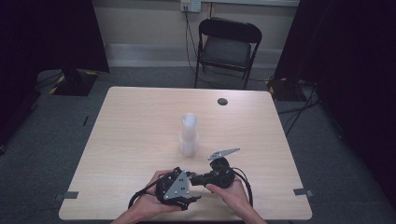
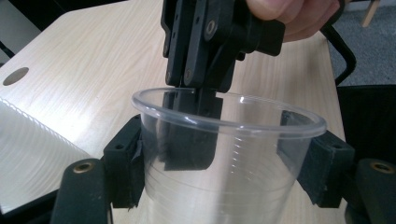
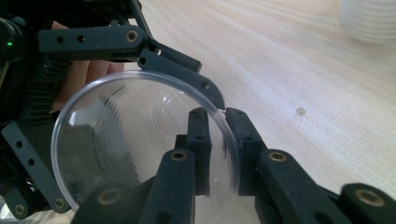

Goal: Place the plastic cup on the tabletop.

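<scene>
In the high view both hands hold the left gripper (image 1: 194, 198) and right gripper (image 1: 195, 178) close together at the near table (image 1: 140, 121) edge, a stack of clear plastic cups (image 1: 188, 134) beyond. In the left gripper view its jaws clamp a clear plastic cup (image 2: 224, 158) across its walls. In the right gripper view that gripper's jaws straddle the cup's rim (image 3: 229, 140), one inside, one outside, slightly apart

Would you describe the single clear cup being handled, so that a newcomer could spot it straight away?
Start at the wooden table and go to its near edge, where two hands hold black grippers. The clear plastic cup sits between the pads of the left gripper, with the right gripper straddling its rim. Unlike the upright stack of cups at mid-table, it is a lone cup held off the surface.
</scene>
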